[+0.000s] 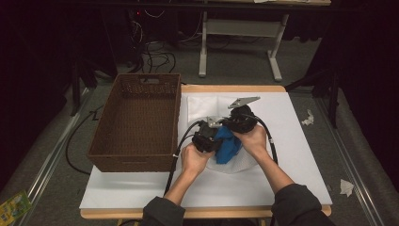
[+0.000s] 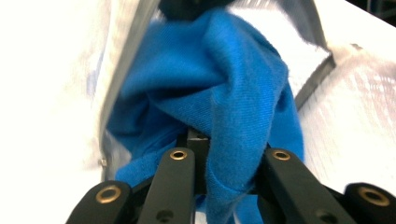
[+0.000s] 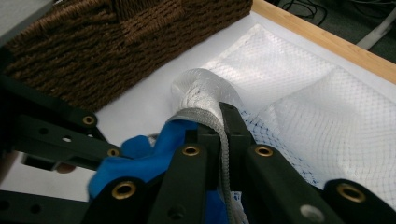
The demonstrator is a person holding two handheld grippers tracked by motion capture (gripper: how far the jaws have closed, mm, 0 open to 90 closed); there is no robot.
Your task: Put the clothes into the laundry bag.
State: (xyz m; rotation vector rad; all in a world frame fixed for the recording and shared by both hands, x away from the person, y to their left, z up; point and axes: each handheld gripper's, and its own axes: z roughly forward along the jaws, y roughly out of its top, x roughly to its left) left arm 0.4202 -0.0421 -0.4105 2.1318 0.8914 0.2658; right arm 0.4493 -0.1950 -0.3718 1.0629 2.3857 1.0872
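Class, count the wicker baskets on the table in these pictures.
1. The brown wicker basket stands on the table's left side, beside the white mesh bag.

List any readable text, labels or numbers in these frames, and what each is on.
No readable text anywhere.
Green and yellow packet on the floor: print too small and blurred to read.
Blue cloth, white mesh bag, wicker basket: no label or marking visible.
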